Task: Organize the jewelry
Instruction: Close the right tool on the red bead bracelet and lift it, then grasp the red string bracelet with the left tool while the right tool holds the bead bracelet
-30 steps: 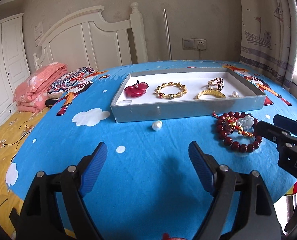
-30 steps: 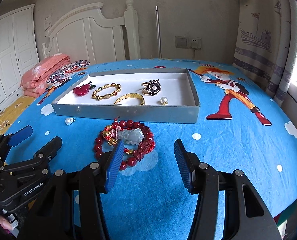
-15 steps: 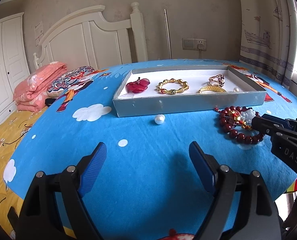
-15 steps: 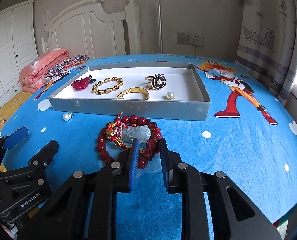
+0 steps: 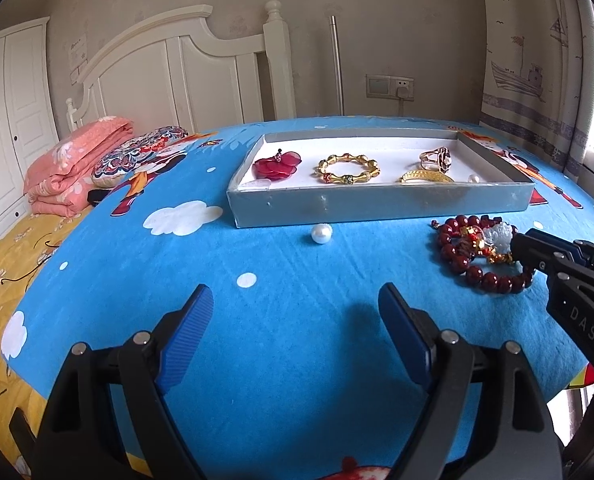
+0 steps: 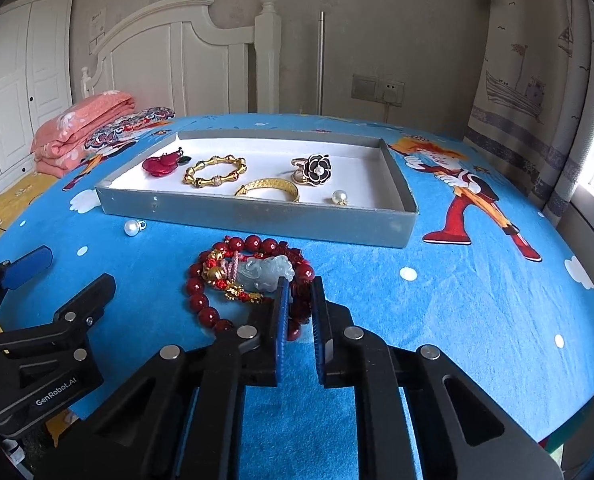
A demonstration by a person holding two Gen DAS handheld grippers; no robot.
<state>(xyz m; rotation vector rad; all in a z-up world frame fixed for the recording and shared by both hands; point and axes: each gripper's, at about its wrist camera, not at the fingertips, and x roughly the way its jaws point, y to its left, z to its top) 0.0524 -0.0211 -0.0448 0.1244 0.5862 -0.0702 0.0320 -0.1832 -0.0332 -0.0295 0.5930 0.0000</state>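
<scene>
right gripper (image 6: 299, 292) pinching near-right side of red bead bracelet (image 6: 233, 276), tray (image 6: 257, 216) just beyond it; left gripper (image 5: 293, 316) spread wide, idle.

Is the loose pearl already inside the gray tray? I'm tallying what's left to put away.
No, the loose pearl lies on the blue cloth just in front of the gray tray, outside its wall.

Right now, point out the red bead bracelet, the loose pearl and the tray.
red bead bracelet (image 6: 253, 243), right wrist view, on a far bead.
loose pearl (image 5: 321, 234), left wrist view, on its middle.
tray (image 6: 257, 217), right wrist view, on its near wall.
</scene>
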